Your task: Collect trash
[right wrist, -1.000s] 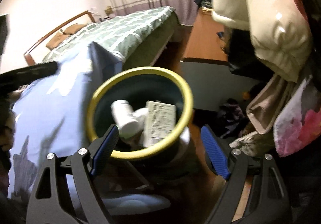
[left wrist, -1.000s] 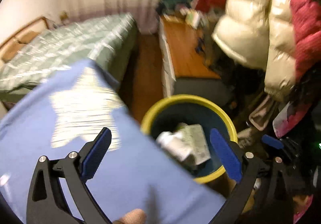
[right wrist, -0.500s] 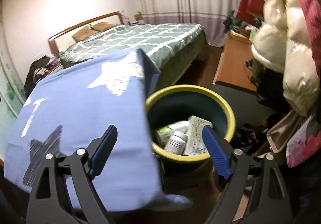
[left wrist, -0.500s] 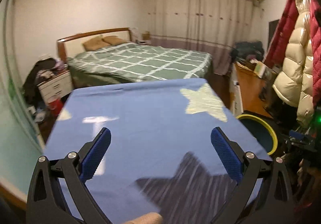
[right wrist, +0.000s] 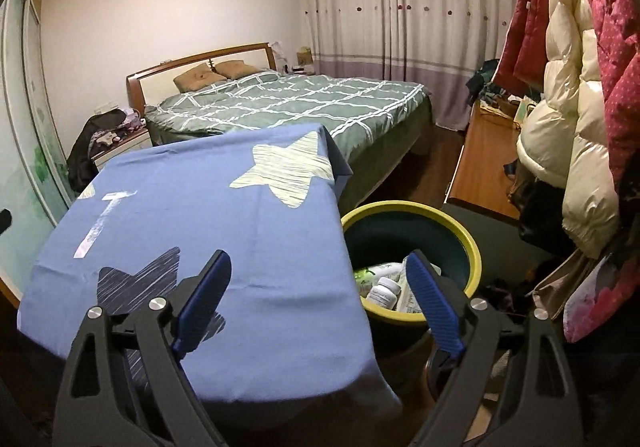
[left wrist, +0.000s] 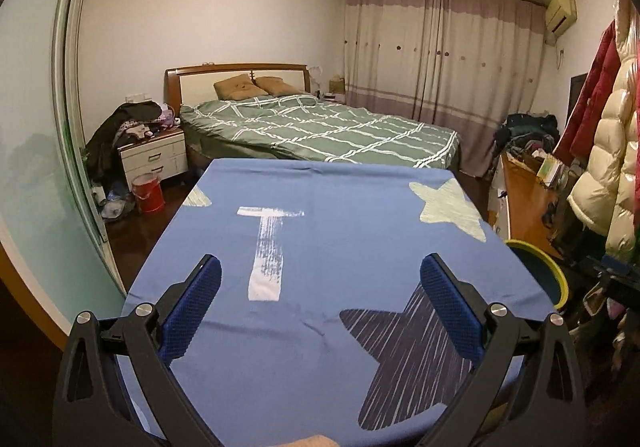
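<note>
A dark bin with a yellow rim (right wrist: 472, 247) stands on the floor beside a table under a blue star-print cloth (right wrist: 240, 227). Inside the bin lie a white pill bottle (right wrist: 385, 291), a green-and-white packet (right wrist: 374, 273) and a printed box (right wrist: 408, 297). My right gripper (right wrist: 319, 255) hovers over the table's corner and the bin's near edge, its jaws opening with nothing between them. My left gripper (left wrist: 320, 261) is open and empty above the blue cloth (left wrist: 340, 207). Only a sliver of the bin (left wrist: 558, 275) shows at the right of the left wrist view.
A green checked bed (left wrist: 320, 127) lies beyond the table. A white nightstand (left wrist: 154, 161) and a red bucket (left wrist: 148, 193) stand at the far left. A wooden desk (right wrist: 480, 167) and hanging padded coats (right wrist: 568, 127) crowd the right side by the bin.
My left gripper swung away from the bin and now faces across the blue table. My right gripper drew back and up from the bin, which now sits lower right in its view.
</note>
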Motion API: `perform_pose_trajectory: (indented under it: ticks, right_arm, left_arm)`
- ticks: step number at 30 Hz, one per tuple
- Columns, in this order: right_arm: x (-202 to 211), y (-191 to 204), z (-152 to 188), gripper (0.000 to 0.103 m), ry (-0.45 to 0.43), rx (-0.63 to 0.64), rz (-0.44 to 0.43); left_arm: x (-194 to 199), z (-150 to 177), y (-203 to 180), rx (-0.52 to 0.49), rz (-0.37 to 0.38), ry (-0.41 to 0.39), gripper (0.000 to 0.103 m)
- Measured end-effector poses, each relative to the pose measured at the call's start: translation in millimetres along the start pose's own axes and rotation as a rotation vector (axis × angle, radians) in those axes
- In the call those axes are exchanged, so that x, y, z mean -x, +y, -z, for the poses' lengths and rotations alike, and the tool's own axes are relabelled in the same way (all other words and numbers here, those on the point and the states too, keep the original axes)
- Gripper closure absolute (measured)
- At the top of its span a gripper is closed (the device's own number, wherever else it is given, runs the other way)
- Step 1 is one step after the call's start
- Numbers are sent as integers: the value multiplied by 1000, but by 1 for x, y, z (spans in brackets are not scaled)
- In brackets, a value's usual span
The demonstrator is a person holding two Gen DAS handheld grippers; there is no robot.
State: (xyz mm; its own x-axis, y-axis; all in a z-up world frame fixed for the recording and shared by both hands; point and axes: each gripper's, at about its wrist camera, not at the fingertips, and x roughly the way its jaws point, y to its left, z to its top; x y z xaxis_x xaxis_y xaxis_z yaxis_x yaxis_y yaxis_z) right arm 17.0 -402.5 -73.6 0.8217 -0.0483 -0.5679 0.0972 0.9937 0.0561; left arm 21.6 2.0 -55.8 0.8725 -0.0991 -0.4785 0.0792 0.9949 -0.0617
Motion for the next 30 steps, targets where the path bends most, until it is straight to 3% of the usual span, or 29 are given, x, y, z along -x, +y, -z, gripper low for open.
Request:
perform_pose_trajectory:
  ticks: [30]
  right_arm:
    - [3,-2,0,18,-10,-11,-11]
  left_arm:
    - [-9,-3,-21,-23,12,16,5]
